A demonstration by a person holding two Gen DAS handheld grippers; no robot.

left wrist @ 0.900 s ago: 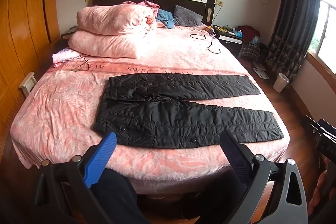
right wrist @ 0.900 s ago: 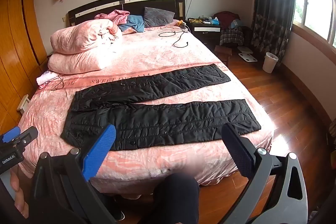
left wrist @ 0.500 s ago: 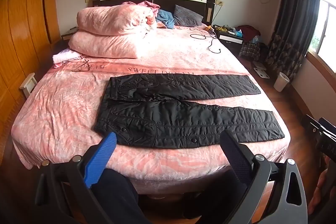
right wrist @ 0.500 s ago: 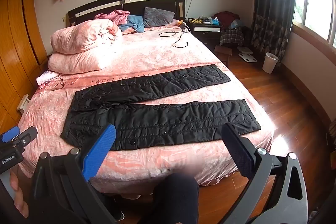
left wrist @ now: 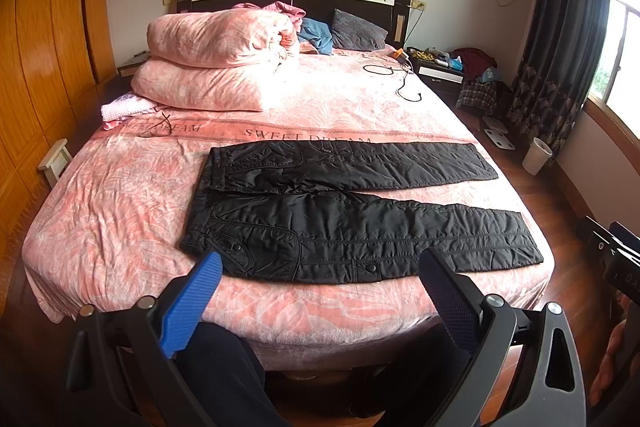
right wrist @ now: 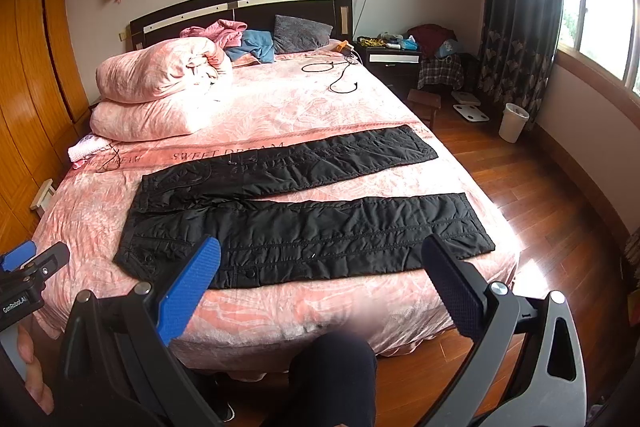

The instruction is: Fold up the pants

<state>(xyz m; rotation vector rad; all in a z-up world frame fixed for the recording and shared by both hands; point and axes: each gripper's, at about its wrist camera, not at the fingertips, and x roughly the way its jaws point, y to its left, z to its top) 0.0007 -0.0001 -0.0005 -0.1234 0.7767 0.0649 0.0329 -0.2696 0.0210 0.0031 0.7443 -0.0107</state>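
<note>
Black quilted pants (left wrist: 352, 207) lie flat on the pink bed (left wrist: 120, 219), waistband at the left, both legs stretched to the right and spread apart. They show in the right wrist view (right wrist: 296, 215) too. My left gripper (left wrist: 320, 291) is open and empty, held in front of the bed's near edge, below the near leg. My right gripper (right wrist: 322, 283) is open and empty, also short of the near edge. Neither touches the pants.
A rolled pink duvet (left wrist: 216, 63) and pillows sit at the bed's head, with a black cable (left wrist: 400, 79). A nightstand (right wrist: 394, 61), a stool (right wrist: 424, 103), a white bin (right wrist: 514, 121) and wooden floor lie right. The person's knee (right wrist: 332, 375) is below.
Both views have drifted very slightly; the pants and bed have not moved, and both grippers stay open.
</note>
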